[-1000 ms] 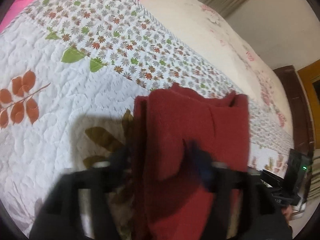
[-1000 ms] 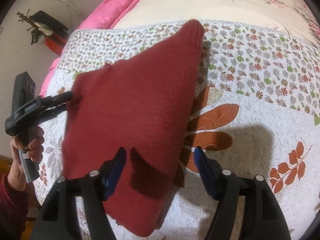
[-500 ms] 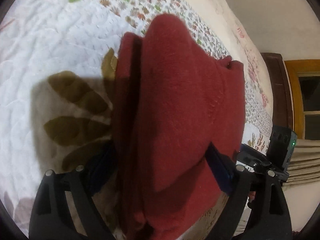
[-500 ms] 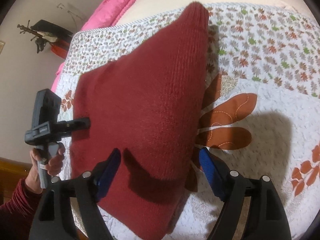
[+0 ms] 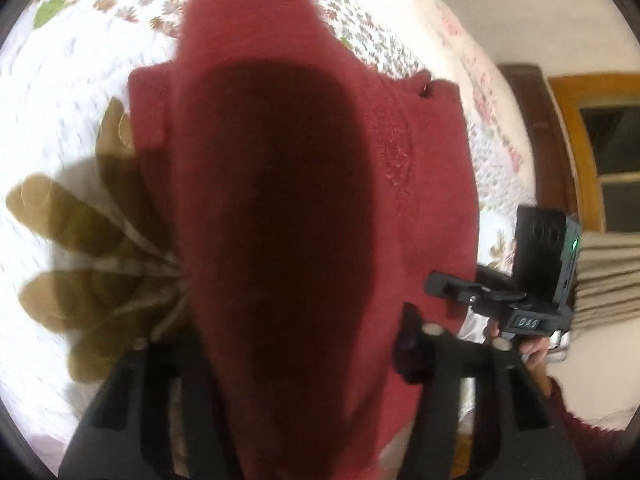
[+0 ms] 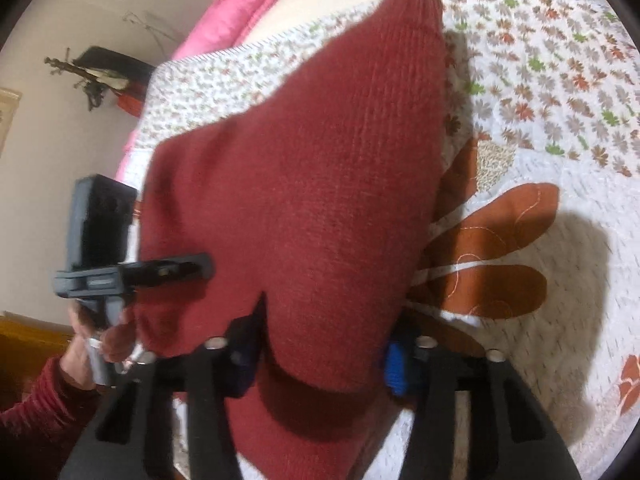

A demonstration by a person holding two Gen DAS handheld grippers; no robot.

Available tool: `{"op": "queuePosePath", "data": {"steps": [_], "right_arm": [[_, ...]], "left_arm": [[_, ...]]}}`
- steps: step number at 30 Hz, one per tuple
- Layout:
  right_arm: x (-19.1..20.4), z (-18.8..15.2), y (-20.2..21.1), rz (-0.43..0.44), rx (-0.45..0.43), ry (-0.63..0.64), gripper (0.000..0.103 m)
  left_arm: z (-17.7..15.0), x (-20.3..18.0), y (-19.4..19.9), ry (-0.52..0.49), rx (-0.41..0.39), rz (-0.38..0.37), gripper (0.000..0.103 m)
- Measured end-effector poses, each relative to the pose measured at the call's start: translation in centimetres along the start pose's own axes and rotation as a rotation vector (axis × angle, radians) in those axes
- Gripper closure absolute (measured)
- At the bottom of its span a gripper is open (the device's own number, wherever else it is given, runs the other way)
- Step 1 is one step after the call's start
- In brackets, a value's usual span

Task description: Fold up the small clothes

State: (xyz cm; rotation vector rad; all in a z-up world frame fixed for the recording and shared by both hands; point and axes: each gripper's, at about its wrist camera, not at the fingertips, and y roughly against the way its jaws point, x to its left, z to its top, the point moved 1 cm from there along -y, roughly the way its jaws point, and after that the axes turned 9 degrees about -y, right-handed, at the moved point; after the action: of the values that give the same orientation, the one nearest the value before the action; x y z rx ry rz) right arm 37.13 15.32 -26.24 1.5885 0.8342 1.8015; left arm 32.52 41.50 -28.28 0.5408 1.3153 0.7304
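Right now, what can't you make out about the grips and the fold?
- Left wrist view: the red knit garment covers the left hand-held gripper; its fingertips are hidden.
- Right wrist view: the right hand-held gripper is draped likewise; grip unclear.
- Both: motion blur; the garment's near edge is cut off.

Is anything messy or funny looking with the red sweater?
Nothing looks torn or spilled. The red sweater is only partly folded, bunched up off the quilt between the two hand-held grippers, so it looks lumpy for now.

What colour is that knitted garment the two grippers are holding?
The garment is dark red, a plain knit with no pattern; the right wrist view shows it best.
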Motion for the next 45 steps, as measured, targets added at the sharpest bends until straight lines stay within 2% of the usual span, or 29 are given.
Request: {"op": "queuePosePath", "data": {"steps": [2,6,13,19,24,28,32,36,39,41,42,44,45], "right_arm": [[0.2,-0.5,1.3,0.031,-0.014,0.000,0.063],[0.9,-1.8,4.2,0.014,-0.042,0.041,0.065],[-1.4,-4.8,12.4,-0.001,-0.082,0.049,0.065],[-5.8,-8.0,19.6,-0.055,-0.116,0.024,0.065],[-10.2,-9.5,22.8,-0.083,-0.122,-0.022,0.064],[-13.8,-10.4,23.9,-0.077,-0.113,-0.053,0.064],[-17.4,-10.8,23.7,-0.056,-0.084,-0.072,0.064],[-20.6,-10.8,22.2,-0.050,-0.036,-0.095,0.064],[-22.0,-10.8,20.5,-0.065,-0.012,-0.091,0.062],[-22.7,-10.8,20.2,-0.052,-0.015,-0.098,0.059],[-22.7,-10.9,20.1,-0.052,-0.017,-0.100,0.054],[-22.7,-11.4,20.3,-0.075,-0.018,-0.104,0.042],[-22.8,-11.8,20.7,-0.088,-0.021,-0.105,0.032]], "left_arm": [[-0.5,-1.1,0.5,-0.021,-0.026,0.011,0.060],[-1.5,-4.2,1.0,-0.054,-0.040,0.001,0.062],[-3.3,-12.4,-0.5,-0.118,-0.051,-0.032,0.062],[-4.3,-19.9,-4.4,-0.165,-0.038,-0.041,0.062],[-4.9,-24.0,-8.0,-0.191,-0.011,-0.032,0.062],[-5.7,-26.4,-11.1,-0.195,0.006,-0.010,0.062],[-6.2,-27.0,-13.4,-0.190,0.019,0.016,0.061],[-7.4,-26.3,-15.8,-0.182,0.042,0.062,0.061],[-8.1,-25.3,-17.9,-0.171,0.047,0.111,0.054],[-8.3,-24.5,-18.8,-0.113,0.035,0.103,0.044],[-8.4,-24.2,-18.9,-0.079,0.027,0.097,0.044],[-8.6,-24.6,-18.6,-0.057,0.019,0.107,0.043],[-8.7,-25.1,-18.3,-0.057,0.014,0.122,0.043]]}}
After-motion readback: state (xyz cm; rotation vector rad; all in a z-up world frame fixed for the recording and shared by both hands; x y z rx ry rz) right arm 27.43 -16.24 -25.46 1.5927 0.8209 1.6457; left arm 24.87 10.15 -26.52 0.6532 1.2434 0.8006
